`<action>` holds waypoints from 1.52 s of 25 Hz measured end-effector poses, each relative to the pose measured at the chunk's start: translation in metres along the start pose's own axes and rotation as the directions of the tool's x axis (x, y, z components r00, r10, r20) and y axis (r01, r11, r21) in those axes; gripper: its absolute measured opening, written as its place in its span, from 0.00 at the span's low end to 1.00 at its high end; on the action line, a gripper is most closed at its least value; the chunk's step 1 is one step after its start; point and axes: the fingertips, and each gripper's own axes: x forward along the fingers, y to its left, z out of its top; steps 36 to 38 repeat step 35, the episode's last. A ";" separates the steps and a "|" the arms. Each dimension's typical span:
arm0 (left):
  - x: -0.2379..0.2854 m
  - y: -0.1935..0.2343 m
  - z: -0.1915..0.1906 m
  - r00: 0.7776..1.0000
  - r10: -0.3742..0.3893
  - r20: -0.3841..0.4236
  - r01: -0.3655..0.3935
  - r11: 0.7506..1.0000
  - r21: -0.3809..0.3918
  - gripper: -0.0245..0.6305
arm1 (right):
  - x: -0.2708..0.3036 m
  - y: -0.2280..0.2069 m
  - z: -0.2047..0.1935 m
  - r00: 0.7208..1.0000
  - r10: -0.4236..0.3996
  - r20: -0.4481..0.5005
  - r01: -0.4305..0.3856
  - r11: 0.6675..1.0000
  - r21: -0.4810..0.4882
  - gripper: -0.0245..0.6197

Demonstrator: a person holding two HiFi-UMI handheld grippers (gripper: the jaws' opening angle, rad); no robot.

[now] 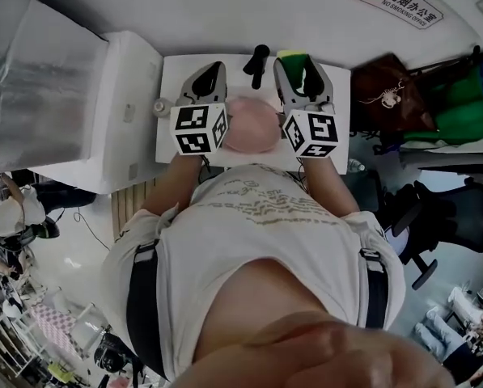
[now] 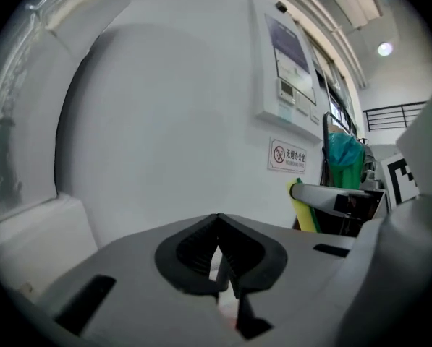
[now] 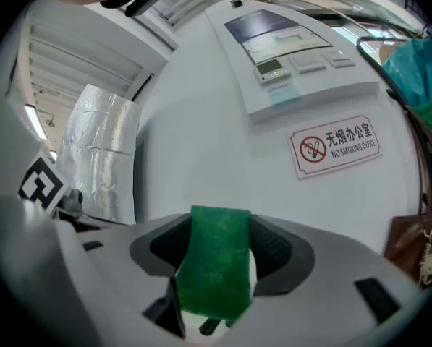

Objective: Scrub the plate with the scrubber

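In the head view a pink plate (image 1: pixel 252 124) lies on the white table (image 1: pixel 173 145), between my two raised grippers. My left gripper (image 1: pixel 211 73) is held up over the table left of the plate; in the left gripper view its jaws (image 2: pixel 219 255) are shut with nothing between them. To the right of the plate my right gripper (image 1: pixel 300 67) is shut on the green and yellow scrubber (image 1: pixel 290 56). The right gripper view has the green scrubber (image 3: pixel 213 262) clamped upright between the pads of that gripper (image 3: pixel 217 251). Both grippers face the white wall, well above the plate.
A black handled object (image 1: pixel 257 63) and a small round item (image 1: pixel 160 106) lie at the table's far side. A white unit (image 1: pixel 124 111) and foil-wrapped duct (image 1: pixel 31 79) stand left. A brown bag (image 1: pixel 391 91) and black chair (image 1: pixel 435 217) are right.
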 end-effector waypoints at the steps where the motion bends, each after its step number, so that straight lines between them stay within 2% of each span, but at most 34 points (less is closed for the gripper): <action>1: -0.001 -0.002 0.011 1.000 0.004 0.029 -0.004 1.000 0.026 0.07 | 0.002 0.001 0.007 1.000 0.005 0.015 -0.005 1.000 -0.008 0.43; 5: -0.003 -0.010 0.040 0.995 0.010 0.097 -0.019 0.995 0.099 0.07 | 0.007 0.004 0.031 0.996 0.038 0.086 -0.035 0.999 -0.032 0.43; 13: -0.003 -0.015 0.073 0.987 0.007 0.162 -0.028 0.991 0.128 0.07 | 0.017 0.004 0.055 0.992 0.039 0.122 -0.034 0.999 -0.040 0.43; 20: 0.003 -0.032 0.080 0.987 -0.048 0.151 0.030 0.992 0.120 0.07 | 0.019 0.005 0.066 0.992 0.037 0.117 -0.031 0.998 -0.051 0.43; 28: 0.000 -0.042 0.102 0.984 -0.057 0.169 0.026 0.983 0.180 0.07 | 0.013 0.007 0.086 0.988 0.058 0.141 -0.050 0.997 -0.059 0.43; 38: -0.004 -0.044 0.103 0.988 -0.051 0.143 0.021 0.979 0.205 0.07 | 0.003 0.011 0.091 0.989 0.075 0.125 -0.068 0.996 -0.066 0.43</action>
